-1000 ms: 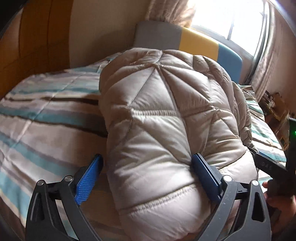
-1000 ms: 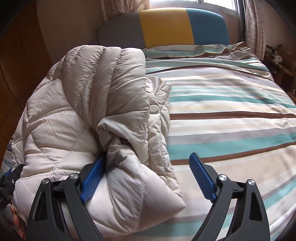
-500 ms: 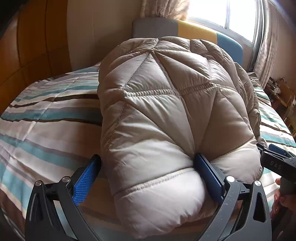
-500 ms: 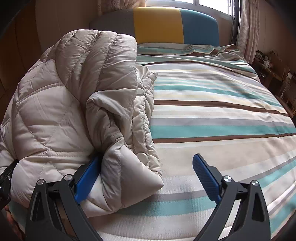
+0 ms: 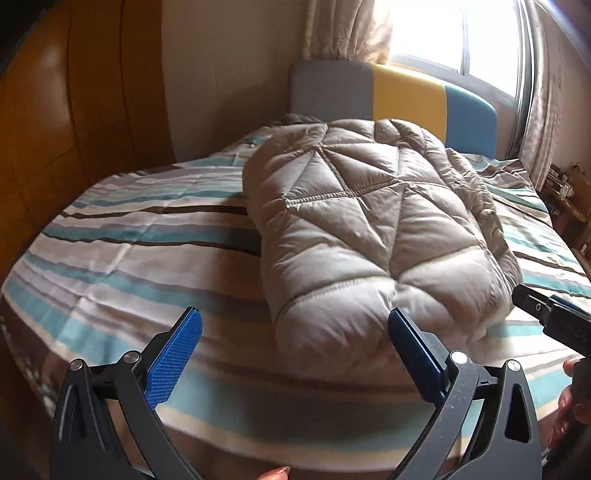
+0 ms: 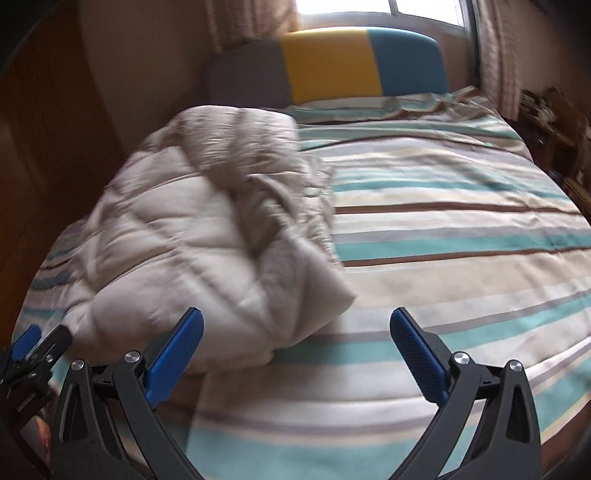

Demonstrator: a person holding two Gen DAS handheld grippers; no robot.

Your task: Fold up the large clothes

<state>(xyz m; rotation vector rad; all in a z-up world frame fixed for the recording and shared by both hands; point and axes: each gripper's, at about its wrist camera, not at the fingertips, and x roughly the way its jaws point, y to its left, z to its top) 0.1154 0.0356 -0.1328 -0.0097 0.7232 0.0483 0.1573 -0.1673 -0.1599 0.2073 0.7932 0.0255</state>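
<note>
Both claws are held low at the near edge of the bed, angled down toward the striped teal, brown and cream bedspread (image 6: 461,236). The left claw (image 5: 295,343) stands wide open with its blue pads clear of the fabric; its right pad sits just beside the near end of the folded beige quilted puffer jacket (image 5: 362,229), apparently not pressing it. The right claw (image 6: 295,343) is likewise wide open, its jaws having just been opening, and nothing is between them but bedspread; the jacket's near corner lies just beyond its left pad.

A second ago both claws were close in against the jacket, which bulged between the pads; now both have drawn back and the bundle lies free on the left half of the bed.

The left wrist view shows the jacket's smooth quilted back and the window-side curtain (image 5: 347,29), plus the right claw's tip at its right edge. The right wrist view, blurred, shows the jacket's bunched open side, the grey, yellow and blue headboard (image 6: 332,70) and the bare right half of the bed
</note>
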